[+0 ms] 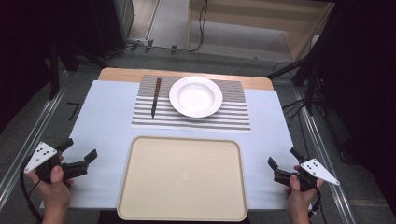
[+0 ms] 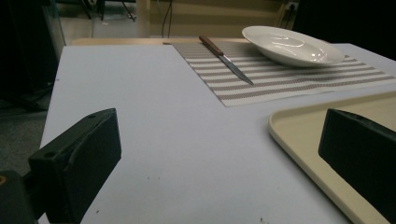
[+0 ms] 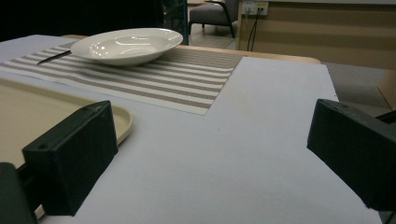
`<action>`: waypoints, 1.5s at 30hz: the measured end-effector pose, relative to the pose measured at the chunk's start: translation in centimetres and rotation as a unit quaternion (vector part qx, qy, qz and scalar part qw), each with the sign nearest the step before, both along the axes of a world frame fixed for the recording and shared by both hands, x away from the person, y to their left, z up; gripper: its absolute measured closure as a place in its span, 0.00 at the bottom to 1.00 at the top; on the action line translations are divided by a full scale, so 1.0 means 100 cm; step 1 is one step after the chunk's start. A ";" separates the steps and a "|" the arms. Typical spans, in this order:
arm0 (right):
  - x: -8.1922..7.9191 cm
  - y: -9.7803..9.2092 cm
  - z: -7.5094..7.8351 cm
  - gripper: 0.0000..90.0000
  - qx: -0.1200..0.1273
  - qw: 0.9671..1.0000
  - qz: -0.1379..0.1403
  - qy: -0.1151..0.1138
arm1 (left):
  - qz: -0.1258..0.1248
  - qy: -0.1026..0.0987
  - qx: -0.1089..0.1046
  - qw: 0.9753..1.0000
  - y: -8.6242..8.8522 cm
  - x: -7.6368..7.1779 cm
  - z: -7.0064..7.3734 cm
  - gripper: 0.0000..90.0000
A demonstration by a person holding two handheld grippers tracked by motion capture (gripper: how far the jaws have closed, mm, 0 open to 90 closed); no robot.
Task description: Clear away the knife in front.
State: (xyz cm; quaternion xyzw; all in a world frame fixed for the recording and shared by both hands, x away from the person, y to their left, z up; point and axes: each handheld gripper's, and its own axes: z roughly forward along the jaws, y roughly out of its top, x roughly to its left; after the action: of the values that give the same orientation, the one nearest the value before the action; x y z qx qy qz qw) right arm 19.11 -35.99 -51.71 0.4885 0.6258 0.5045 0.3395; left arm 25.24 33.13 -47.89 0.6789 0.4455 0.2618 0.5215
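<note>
Tongs on both sides stand spread apart and hold nothing: the left tongs (image 1: pixel 79 154) hover over the near left corner of the surface (image 1: pixel 105 130), the right tongs (image 1: pixel 282 162) over the near right corner, each well apart from the things set out. Between them, along the near edge, lies an empty beige tray (image 1: pixel 182 177). Beyond it, toward the far edge, a striped placemat (image 1: pixel 233 116) carries a white deep plate (image 1: pixel 195 96) at its middle and a knife (image 1: pixel 155 97) with a brown handle along its left side, blade pointing toward the person.

By my reading, this is the start: nothing is gripped, and the work looks like clearing the plate and knife onto the tray. The next move calls for a forward reach over or beside the tray. The knife lies flat and thin, so the left tongs would need to come down low and close across its handle; the plate's rim offers the right tongs a lip to pinch.

Each hand (image 1: pixel 55 184) grips its tool from below, forearms entering at the near edge, wrists level, the tongs angled inward toward the tray.
</note>
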 end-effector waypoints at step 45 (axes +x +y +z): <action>0.000 0.003 -0.001 0.00 -0.012 0.999 0.031 -0.006 | -0.053 0.021 0.024 0.998 -0.121 0.111 0.068 0.04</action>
State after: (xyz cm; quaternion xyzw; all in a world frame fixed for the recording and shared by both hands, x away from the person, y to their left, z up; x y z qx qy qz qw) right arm 19.09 -35.71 -51.78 0.4618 0.6442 0.5106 0.3332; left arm 36.30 21.05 -41.08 0.7191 0.4135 0.2302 0.5089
